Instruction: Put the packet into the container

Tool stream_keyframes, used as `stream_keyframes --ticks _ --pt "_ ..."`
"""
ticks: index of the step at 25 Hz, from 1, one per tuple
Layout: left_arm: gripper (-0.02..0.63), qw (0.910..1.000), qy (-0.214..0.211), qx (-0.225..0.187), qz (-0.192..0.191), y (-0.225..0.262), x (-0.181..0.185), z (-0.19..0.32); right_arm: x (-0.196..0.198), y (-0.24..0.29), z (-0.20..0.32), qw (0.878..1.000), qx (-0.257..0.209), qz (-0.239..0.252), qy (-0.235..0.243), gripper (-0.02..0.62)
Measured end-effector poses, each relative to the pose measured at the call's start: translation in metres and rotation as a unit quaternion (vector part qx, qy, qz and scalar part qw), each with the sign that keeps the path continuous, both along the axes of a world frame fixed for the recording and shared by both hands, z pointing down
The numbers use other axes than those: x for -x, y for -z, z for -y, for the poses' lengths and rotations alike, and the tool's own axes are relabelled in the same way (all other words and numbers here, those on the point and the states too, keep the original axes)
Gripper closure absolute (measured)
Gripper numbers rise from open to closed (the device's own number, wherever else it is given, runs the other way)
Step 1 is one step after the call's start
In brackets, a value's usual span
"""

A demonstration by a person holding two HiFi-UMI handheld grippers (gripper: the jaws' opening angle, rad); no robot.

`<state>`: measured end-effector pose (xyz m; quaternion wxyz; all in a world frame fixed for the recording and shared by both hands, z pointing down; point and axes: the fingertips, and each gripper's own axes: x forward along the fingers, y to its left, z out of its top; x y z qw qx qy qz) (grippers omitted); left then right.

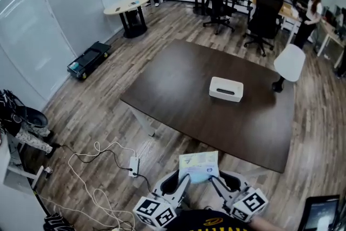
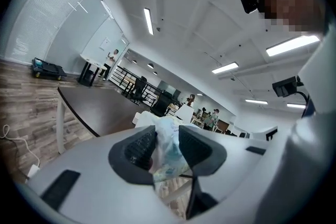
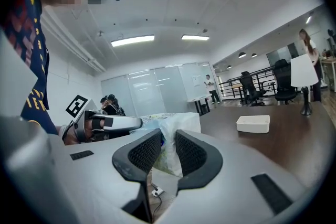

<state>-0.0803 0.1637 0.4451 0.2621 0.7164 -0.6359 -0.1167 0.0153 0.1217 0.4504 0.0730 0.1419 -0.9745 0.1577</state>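
Note:
A pale crinkly packet (image 1: 199, 166) with blue and yellow print hangs in front of me, off the near edge of the dark table (image 1: 178, 78). My left gripper (image 1: 187, 178) is shut on its left side and my right gripper (image 1: 213, 178) on its right side. In the left gripper view the packet (image 2: 169, 147) is squeezed between the ribbed pads (image 2: 137, 148). The right gripper view shows the packet (image 3: 169, 131) pinched the same way between that gripper's jaws (image 3: 168, 148). The container (image 1: 226, 88), a white rectangular box, sits on the table's far right part (image 3: 253, 123).
White cables and a power strip (image 1: 133, 166) lie on the wood floor to my left. A white chair (image 1: 290, 62) stands at the table's far right corner, with black office chairs (image 1: 216, 0) and a round table (image 1: 128, 5) beyond. People stand at the back of the room.

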Motion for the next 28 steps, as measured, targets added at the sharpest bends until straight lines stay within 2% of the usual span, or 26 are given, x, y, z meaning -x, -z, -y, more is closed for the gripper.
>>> stream_keyframes --ticks 6,13,21,28 --pt "0.479 0.9995 -0.032 0.001 -0.005 0.001 0.053 0.025 0.050 0.002 0.018 1.000 -0.003 -0.010 -0.029 0.499" --pt "0.479 0.9974 -0.070 -0.003 -0.014 0.000 0.093 0.055 0.086 0.002 0.038 0.998 -0.003 -0.021 -0.062 0.499" --pt "0.479 0.9950 -0.096 -0.007 -0.024 -0.002 0.102 0.088 0.092 0.000 0.061 0.995 0.000 -0.032 -0.094 0.499" --pt "0.479 0.9945 -0.104 0.002 -0.001 -0.008 0.106 0.126 0.098 -0.007 0.100 0.995 0.009 -0.020 -0.098 0.499"
